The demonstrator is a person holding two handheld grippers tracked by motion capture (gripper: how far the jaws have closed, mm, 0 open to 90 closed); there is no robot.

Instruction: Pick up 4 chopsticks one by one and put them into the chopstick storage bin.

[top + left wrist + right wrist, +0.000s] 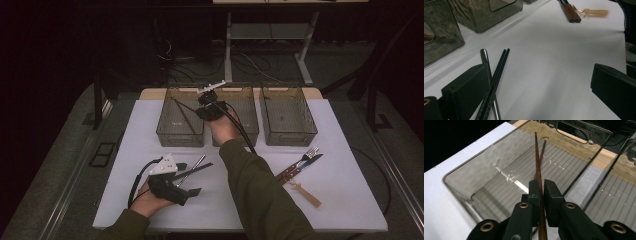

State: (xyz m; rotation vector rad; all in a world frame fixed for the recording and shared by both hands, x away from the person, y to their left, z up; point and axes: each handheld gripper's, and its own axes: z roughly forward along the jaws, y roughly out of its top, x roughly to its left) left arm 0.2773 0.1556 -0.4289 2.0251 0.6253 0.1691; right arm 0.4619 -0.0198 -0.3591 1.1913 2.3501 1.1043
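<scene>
Two brown chopsticks [538, 167] sit clamped in the right tool [541, 192].

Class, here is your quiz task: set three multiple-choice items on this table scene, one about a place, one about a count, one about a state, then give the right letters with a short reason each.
1. Where do the brown wooden chopsticks held by the right gripper reach?
A. Into the left bin
B. Onto the fork
C. Off the table

2. How many clear bins stand in the row?
A. Two
B. Three
C. Five

3. How do the left gripper jaws stand?
A. Wide apart, gripping nothing
B. Clamped on a knife
C. Shut on a spoon

Answers:
1 A: the right gripper view shows the sticks slanting down into that bin.
2 B: the high view shows the left bin, the middle bin and the right bin.
3 A: the left gripper view shows bare table between the jaws, the black chopsticks lying beside one jaw.
</scene>
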